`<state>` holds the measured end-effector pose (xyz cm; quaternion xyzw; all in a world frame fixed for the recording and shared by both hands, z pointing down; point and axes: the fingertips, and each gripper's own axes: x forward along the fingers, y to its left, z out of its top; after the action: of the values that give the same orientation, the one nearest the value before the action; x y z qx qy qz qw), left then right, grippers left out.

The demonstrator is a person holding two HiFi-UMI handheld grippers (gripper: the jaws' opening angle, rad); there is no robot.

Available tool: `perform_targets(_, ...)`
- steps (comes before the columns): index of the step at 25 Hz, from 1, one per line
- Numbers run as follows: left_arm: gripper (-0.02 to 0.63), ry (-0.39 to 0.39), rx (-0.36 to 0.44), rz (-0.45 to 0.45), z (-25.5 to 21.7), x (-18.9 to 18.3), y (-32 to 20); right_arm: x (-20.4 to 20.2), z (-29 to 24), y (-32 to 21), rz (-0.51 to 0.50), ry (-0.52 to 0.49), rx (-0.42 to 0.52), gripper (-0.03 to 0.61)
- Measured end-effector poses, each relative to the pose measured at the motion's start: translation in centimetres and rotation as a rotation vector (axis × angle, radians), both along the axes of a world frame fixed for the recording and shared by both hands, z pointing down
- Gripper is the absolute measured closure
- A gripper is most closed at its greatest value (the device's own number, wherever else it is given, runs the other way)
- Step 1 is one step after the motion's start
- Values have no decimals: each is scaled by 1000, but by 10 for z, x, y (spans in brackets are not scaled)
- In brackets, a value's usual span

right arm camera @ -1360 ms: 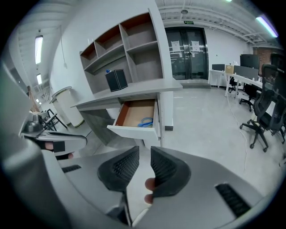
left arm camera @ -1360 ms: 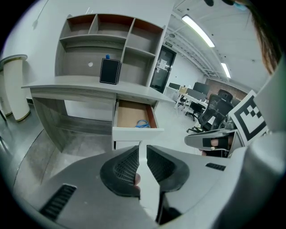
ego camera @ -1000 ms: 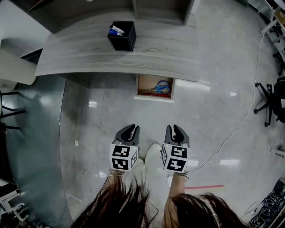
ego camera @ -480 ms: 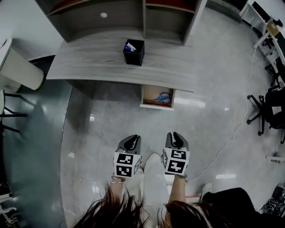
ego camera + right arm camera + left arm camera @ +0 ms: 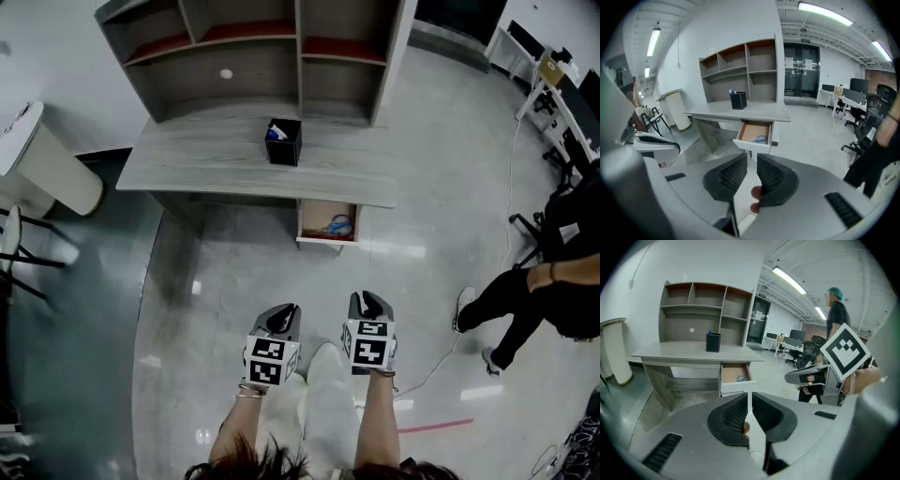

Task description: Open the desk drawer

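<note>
Grey left tongs (image 5: 284, 313), right tongs (image 5: 368, 302), both just closing, narrowly apart, empty

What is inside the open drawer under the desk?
Blue-handled scissors lie on the wooden bottom of the drawer. Its back part sits under the desk top, so anything there is hidden.

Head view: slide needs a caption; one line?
Desk drawer open, blue scissors inside; left gripper and right gripper back from the desk, empty jaws just closing.
</note>
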<state>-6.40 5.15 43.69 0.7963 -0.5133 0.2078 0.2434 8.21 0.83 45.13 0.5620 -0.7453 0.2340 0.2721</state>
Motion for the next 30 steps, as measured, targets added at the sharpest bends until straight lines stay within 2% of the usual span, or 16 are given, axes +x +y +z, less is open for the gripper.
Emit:
perform_targets(9,578,30,24,12,-26,2,22,-1,-25,20,24,-34,29,505)
perform_targets(17,580,30,92,30,-51,-2,30,-10,-53,29,55,-49,88,515)
perform_targets(30,580,29,143,70,-69,-10,53,-31,-76,68,43,-32,151,523)
